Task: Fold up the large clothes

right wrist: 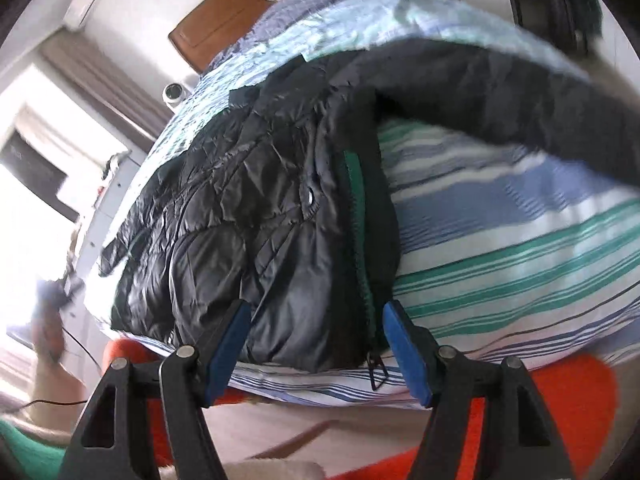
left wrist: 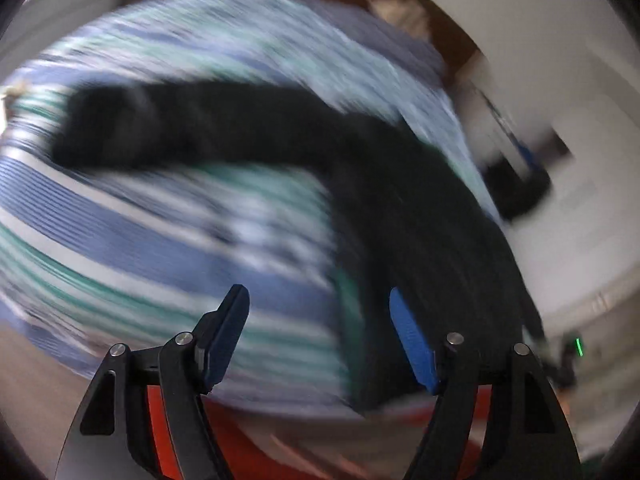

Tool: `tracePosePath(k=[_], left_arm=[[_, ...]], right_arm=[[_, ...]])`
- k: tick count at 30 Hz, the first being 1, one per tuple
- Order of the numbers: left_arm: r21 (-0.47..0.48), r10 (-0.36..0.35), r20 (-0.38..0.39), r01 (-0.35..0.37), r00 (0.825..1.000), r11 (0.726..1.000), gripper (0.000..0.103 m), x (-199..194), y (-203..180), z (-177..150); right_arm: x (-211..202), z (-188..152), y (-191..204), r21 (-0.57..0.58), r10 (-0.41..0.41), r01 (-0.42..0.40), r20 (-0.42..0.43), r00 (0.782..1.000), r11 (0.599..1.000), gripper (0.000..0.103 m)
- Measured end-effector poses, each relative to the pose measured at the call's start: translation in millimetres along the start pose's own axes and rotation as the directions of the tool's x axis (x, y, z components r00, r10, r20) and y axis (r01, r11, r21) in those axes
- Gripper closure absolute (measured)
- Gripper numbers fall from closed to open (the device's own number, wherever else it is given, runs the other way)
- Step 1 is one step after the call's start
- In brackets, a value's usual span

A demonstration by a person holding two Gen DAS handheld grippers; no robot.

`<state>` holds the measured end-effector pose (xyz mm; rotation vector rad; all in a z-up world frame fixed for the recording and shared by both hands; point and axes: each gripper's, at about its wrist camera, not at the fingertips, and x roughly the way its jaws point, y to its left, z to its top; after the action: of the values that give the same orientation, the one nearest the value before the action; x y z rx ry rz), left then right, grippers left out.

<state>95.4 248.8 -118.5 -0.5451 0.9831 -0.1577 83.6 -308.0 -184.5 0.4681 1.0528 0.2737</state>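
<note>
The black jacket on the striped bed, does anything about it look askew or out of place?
Yes. One sleeve of the black jacket sticks out sideways across the striped bedding, unfolded, and the body looks crumpled. No damage is visible.

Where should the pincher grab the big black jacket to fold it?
Probably the bottom hem corner beside the green zipper. The black jacket lies flat on the striped bedding with that edge nearest, so the open right gripper can come straight in from the bed's near side.

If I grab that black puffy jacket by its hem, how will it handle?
The jacket will probably flop: its sleeve already drapes loosely. The shiny, crinkled shell may slip between the pads. Its quilted padding suggests it is light for its bulk.
</note>
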Motion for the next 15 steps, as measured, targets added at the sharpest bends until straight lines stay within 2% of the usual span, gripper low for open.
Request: tracePosePath(k=[3,4,5,6,8,10,11,15], left_arm=[[0.069,-0.025,-0.101,0.032,0.995,0.997,0.029,42,-36,-23],[0.089,-0.02,-0.128,0.032,0.992,0.995,0.029,55,-45,-28],[0.103,-0.013,-0.148,0.029,0.989,0.994,0.029,64,-50,-33],[0.118,-0.004,-0.178,0.025,0.984,0.993,0.029,76,-54,-35],[0.123,0.023,-0.203,0.002,0.979,0.992,0.031,89,-56,-38],[0.114,0.03,-0.206,-0.007,0.978,0.993,0.044,87,-54,-38],[0.116,0.04,-0.201,-0.017,0.979,0.993,0.046,83,-53,-38],[0.101,0.034,-0.206,-0.013,0.978,0.995,0.047,80,-43,-37]], right_arm=[[11,0,-5,0.008,0.018,-0.018,-0.011,1.0,1.0,0.032],[12,0,-7,0.019,0.035,-0.035,-0.012,0.999,0.999,0.037],[14,0,-8,0.028,0.052,-0.052,-0.02,0.998,0.998,0.046],[15,0,-8,0.027,0.057,-0.056,-0.033,0.998,0.998,0.088],[10,-3,-5,0.041,0.07,-0.069,-0.036,0.997,0.997,0.092],[-1,-9,2,0.055,0.112,-0.11,-0.049,0.992,0.992,0.092],[-7,-12,4,0.068,0.135,-0.131,-0.053,0.989,0.989,0.092],[10,-26,-11,0.107,0.045,-0.034,-0.102,0.994,0.994,0.093]])
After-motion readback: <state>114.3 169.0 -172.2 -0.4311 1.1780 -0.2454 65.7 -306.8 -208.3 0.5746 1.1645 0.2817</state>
